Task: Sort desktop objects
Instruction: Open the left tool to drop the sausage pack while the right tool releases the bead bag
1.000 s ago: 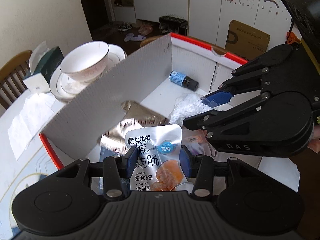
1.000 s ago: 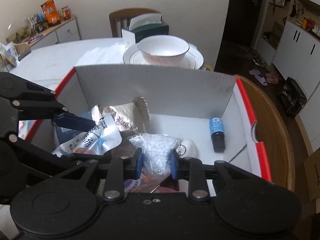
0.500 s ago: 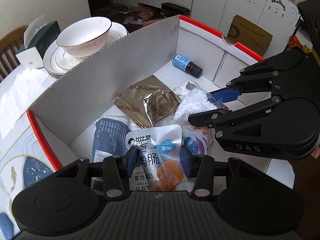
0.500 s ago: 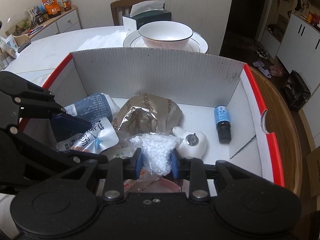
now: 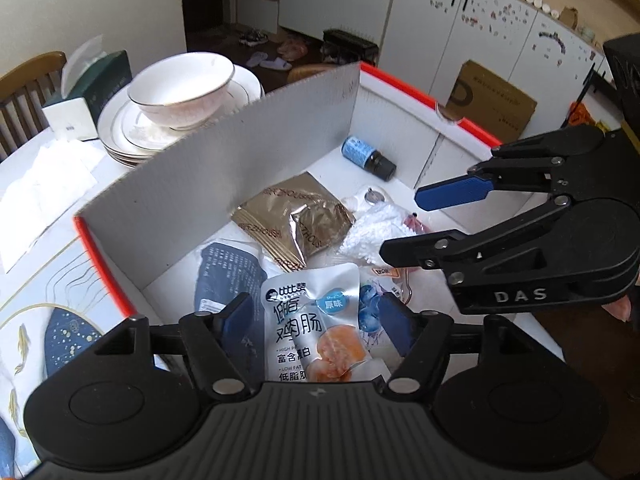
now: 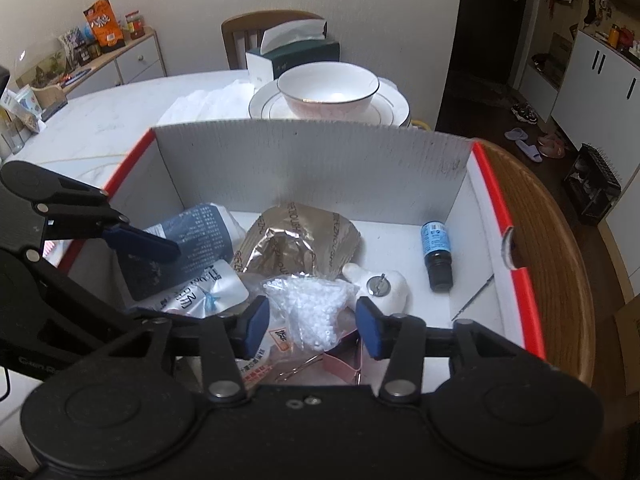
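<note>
A white box with red rims (image 5: 248,152) (image 6: 320,160) holds several items. My left gripper (image 5: 316,316) is open above a silver chicken-sausage pouch (image 5: 316,320), which lies between its fingers. My right gripper (image 6: 312,320) is open over a clear bag of white beads (image 6: 316,312), also in the left wrist view (image 5: 372,232). In the box lie a brown foil packet (image 5: 296,216) (image 6: 296,240), a dark blue pouch (image 5: 228,276) (image 6: 192,232), a small blue-labelled bottle (image 5: 368,156) (image 6: 436,252), a white round object (image 6: 380,288) and a pink clip (image 6: 340,364).
A bowl on stacked plates (image 5: 176,96) (image 6: 328,96) and a green tissue box (image 5: 88,92) (image 6: 296,56) stand on the white table behind the box. White tissues (image 5: 40,184) lie beside them. A wooden chair (image 6: 264,28) stands behind the table.
Both grippers have opened: the left let go of the chicken-sausage pouch and the right let go of the bead bag. Both items now lie in the box.
</note>
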`<state>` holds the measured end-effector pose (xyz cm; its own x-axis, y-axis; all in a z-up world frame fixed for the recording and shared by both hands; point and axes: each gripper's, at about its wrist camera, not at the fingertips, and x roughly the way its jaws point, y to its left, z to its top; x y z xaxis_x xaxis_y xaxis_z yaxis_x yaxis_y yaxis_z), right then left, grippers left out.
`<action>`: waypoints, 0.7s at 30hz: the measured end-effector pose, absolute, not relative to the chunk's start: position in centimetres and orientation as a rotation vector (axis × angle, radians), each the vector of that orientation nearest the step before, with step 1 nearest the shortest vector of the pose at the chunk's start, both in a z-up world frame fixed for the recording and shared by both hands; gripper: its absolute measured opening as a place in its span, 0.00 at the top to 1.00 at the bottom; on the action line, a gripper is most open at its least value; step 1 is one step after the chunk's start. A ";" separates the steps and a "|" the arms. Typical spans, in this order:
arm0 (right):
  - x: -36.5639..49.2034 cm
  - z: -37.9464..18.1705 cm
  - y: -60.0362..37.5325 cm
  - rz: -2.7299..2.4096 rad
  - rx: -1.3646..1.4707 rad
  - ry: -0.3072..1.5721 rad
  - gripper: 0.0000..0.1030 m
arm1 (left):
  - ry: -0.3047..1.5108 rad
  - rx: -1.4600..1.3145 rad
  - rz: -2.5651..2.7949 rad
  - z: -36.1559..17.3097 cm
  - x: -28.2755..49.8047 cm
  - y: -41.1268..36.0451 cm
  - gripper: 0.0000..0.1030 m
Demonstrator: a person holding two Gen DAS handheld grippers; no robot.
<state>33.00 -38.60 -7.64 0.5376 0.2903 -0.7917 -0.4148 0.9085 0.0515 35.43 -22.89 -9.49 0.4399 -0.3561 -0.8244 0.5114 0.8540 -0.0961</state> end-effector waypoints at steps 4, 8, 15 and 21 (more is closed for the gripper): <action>32.3 -6.5 -38.7 0.431 -0.138 0.889 0.47 | 0.956 0.138 -0.537 -8.7 35.0 -21.9 0.33; 31.4 -5.6 -38.6 0.439 -0.118 0.867 0.42 | 0.921 0.115 -0.537 -7.6 34.1 -21.0 0.33; 29.7 -4.0 -37.7 0.445 -0.092 0.834 0.37 | 0.873 0.062 -0.539 -6.0 32.4 -18.9 0.33; 28.1 -2.9 -36.3 0.450 -0.068 0.809 0.31 | 0.814 0.037 -0.502 -4.7 30.7 -16.4 0.31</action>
<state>28.08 -36.32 -2.93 0.6012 0.3629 -0.7120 -0.4140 0.9035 0.1110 30.65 -16.39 -4.72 0.5769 -0.4147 -0.7037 0.4427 0.8828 -0.1573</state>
